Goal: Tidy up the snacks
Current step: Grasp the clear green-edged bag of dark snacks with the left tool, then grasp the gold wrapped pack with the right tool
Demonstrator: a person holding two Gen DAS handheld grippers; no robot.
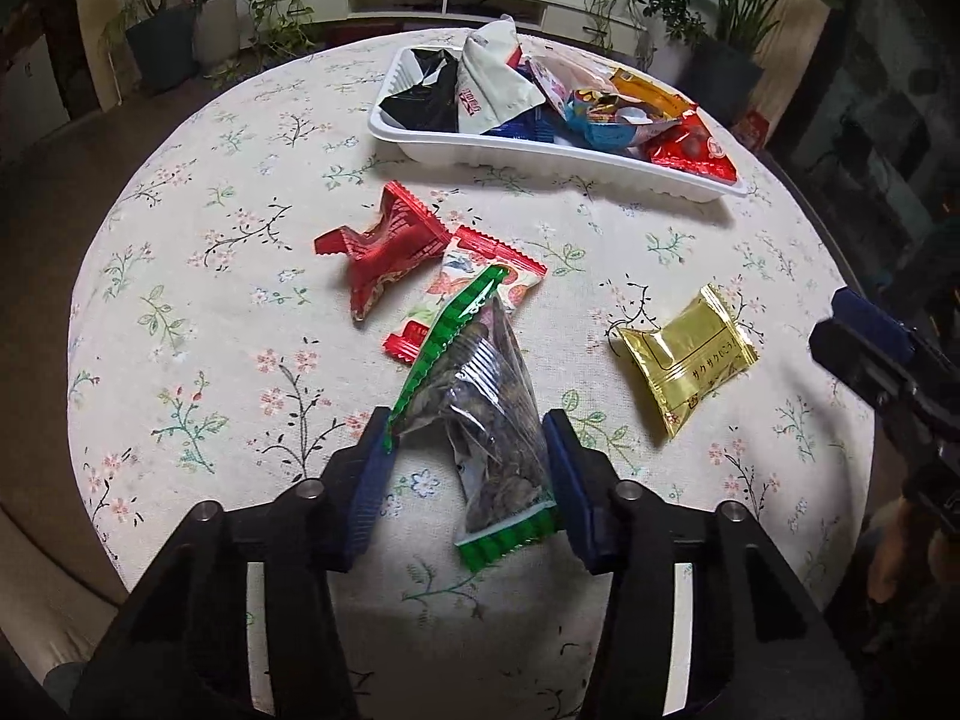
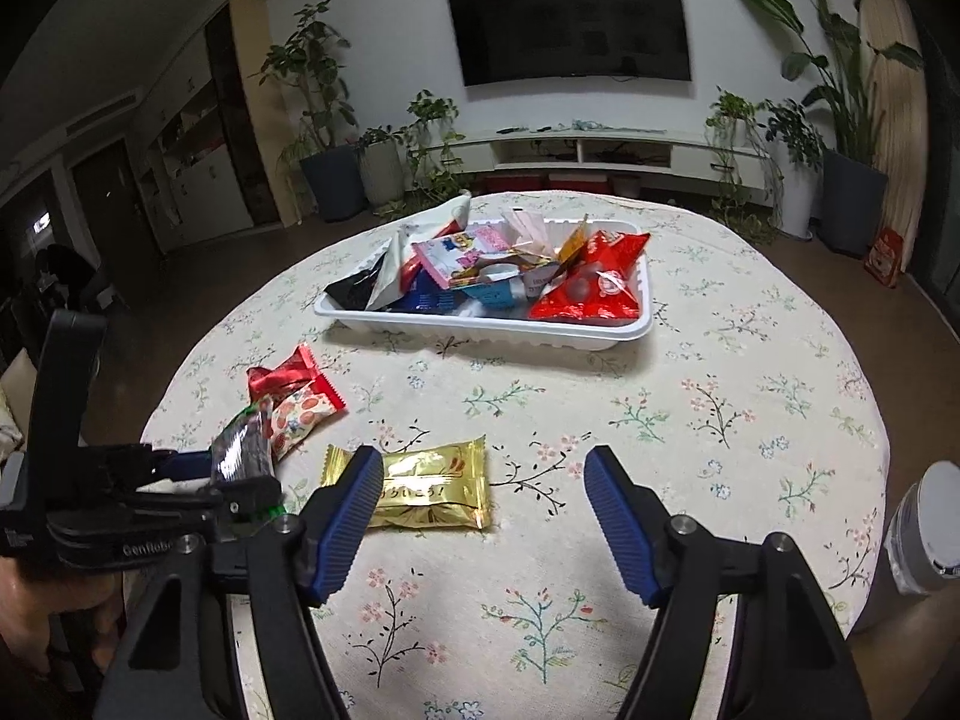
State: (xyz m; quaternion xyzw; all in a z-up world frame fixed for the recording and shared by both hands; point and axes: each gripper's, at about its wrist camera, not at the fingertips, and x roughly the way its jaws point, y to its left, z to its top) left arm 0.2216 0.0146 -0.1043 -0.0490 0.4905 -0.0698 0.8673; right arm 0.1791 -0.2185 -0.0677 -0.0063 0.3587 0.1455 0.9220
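A white tray (image 1: 480, 151) at the far side of the round table holds several snack packs; it also shows in the right wrist view (image 2: 498, 333). My left gripper (image 1: 467, 429) stands around a clear green-edged packet of seeds (image 1: 486, 420), jaws apart on either side of it; whether they press it I cannot tell. The packet also shows in the right wrist view (image 2: 243, 447). A red wrapper (image 1: 384, 246), a strawberry-print pack (image 1: 474, 282) and a gold pack (image 1: 684, 354) lie on the cloth. My right gripper (image 2: 483, 480) is open and empty, above the gold pack (image 2: 429, 489).
The table has a floral cloth (image 2: 720, 408) and rounded edges. A white cup-like object (image 2: 927, 531) sits at the right rim. Potted plants (image 2: 318, 120) and a low TV shelf (image 2: 600, 150) stand behind the table.
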